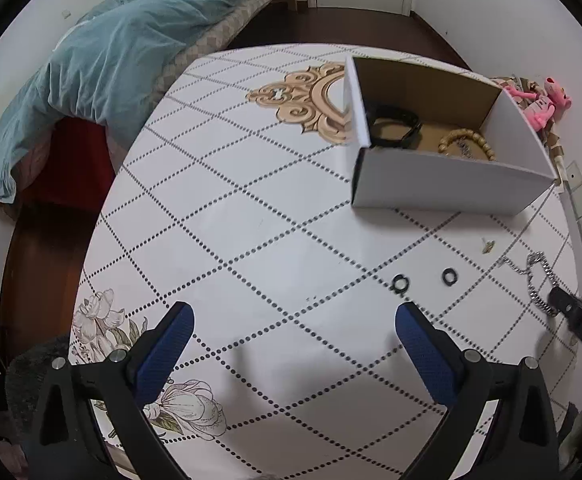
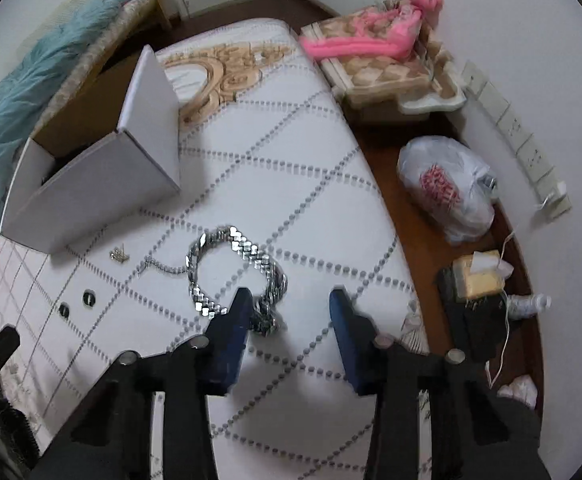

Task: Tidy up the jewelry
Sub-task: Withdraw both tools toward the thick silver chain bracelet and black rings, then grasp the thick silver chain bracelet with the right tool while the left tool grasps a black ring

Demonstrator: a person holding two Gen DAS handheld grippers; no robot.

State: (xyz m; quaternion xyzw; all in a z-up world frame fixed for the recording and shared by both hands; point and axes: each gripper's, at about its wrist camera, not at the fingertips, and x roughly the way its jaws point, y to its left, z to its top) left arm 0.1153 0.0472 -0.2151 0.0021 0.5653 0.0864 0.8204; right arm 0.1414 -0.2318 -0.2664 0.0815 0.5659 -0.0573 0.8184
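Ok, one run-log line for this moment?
left gripper: open, empty | right gripper: open over silver bracelet, not gripping | box: black band, bead bracelet inside | two black rings: on table

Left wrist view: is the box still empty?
No. The box already holds a black band and a wooden bead bracelet.

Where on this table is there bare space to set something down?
The widest bare patch lies left of the white box, toward the flower prints. It is crowded below the box: two black rings, a small earring and the silver chain bracelet, at the right gripper.
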